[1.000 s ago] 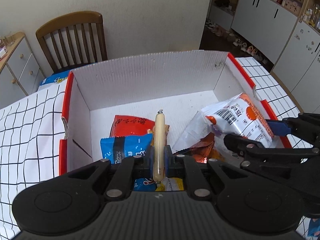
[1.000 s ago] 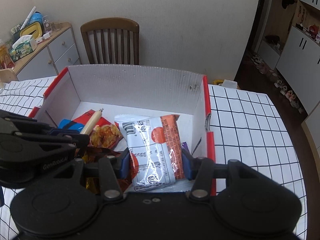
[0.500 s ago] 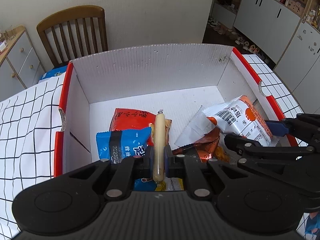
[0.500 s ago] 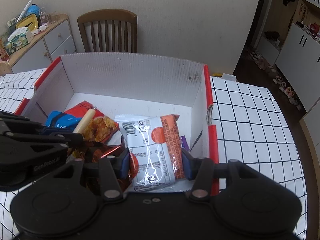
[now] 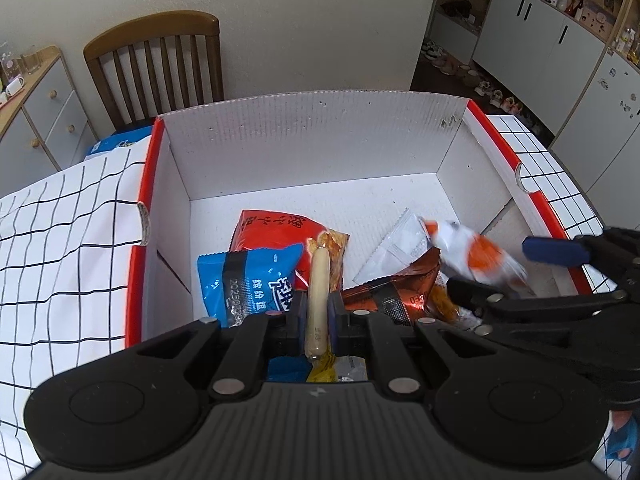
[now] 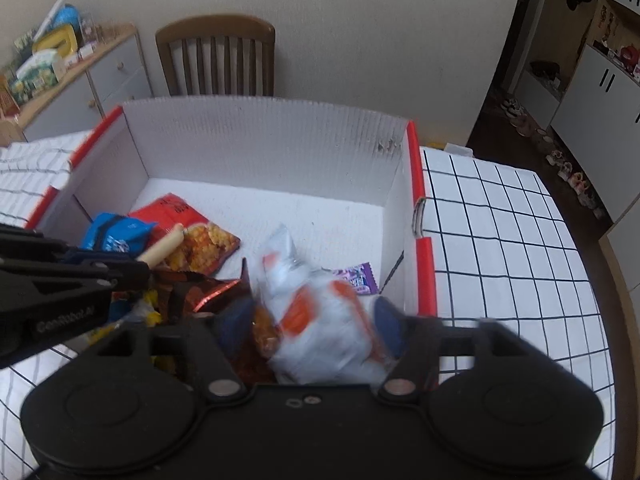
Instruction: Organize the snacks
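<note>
Left hand-held gripper (image 5: pixel 317 316): jaws closed tight on a pale sausage stick (image 5: pixel 318 280), which stands between the blue pads and points forward over the box (image 5: pixel 304 140). In the right wrist view the same stick (image 6: pixel 162 246) projects from the left tool at the frame's left edge.

Right hand-held gripper (image 6: pixel 308 326): jaws spread wide, the blue pads (image 6: pixel 386 320) apart from the white-and-orange packet (image 6: pixel 316 312) lying between them. The packet is motion-blurred, so contact with the pads cannot be judged; it sits at the near right of the box, partly over a copper foil bag (image 6: pixel 212 288). From the left wrist view the packet (image 5: pixel 476 258) lies just beside the right tool's blue pad (image 5: pixel 556 250).

Box contents, middle: blue packet (image 5: pixel 248 280) at near left, overlapping a red bag (image 5: pixel 272 230) with pictured golden crisps; a small purple wrapper (image 6: pixel 358 276) lies against the right wall. The far half of the box floor is bare white cardboard.

Surround: the box, white inside with red rims, stands on a desk (image 6: pixel 500 240) covered in a black-grid white cloth. Beyond it are a wooden chair (image 6: pixel 216 56), a drawer unit (image 6: pixel 100 80) at left and white cupboards (image 5: pixel 560 48) at right.
</note>
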`<state>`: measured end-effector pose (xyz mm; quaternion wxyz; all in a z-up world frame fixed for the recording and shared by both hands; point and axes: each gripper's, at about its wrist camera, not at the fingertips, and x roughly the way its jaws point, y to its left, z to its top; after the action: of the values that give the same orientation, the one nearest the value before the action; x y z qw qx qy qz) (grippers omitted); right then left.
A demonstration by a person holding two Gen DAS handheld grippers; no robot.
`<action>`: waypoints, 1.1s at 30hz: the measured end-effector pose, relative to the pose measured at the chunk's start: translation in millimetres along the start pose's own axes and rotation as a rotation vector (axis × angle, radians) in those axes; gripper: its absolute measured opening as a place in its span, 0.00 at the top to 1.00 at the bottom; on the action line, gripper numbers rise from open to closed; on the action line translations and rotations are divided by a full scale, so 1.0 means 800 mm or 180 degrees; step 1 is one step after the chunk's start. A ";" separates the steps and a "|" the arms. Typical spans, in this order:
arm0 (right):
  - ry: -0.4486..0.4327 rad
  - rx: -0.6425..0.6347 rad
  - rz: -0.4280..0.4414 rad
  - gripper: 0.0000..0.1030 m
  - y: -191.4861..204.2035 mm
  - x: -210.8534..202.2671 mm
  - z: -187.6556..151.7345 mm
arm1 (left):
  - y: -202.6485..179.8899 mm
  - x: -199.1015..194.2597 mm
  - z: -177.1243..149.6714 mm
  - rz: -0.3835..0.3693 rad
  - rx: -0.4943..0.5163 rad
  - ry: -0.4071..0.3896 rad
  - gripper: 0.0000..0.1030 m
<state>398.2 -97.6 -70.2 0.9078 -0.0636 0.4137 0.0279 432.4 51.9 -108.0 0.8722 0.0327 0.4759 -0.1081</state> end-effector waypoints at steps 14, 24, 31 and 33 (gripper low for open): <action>-0.0345 -0.0001 0.0206 0.24 -0.013 -0.071 -0.008 | -0.002 -0.045 -0.014 0.0081 -0.0082 -0.0148 0.89; -0.0567 0.0060 0.0362 0.20 -0.027 -0.121 -0.022 | -0.013 -0.092 -0.030 0.0122 -0.0162 -0.0338 0.89; -0.0721 0.0002 0.0483 0.17 -0.033 -0.156 -0.034 | -0.026 -0.133 -0.042 0.0187 -0.0126 -0.0543 0.89; -0.0783 -0.0023 0.0496 0.16 -0.033 -0.165 -0.038 | -0.029 -0.142 -0.045 0.0182 -0.0134 -0.0588 0.89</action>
<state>291.5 -127.4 12.2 0.9465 -0.0306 0.3028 0.1074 337.8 53.3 -31.5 0.9156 0.0178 0.3945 -0.0756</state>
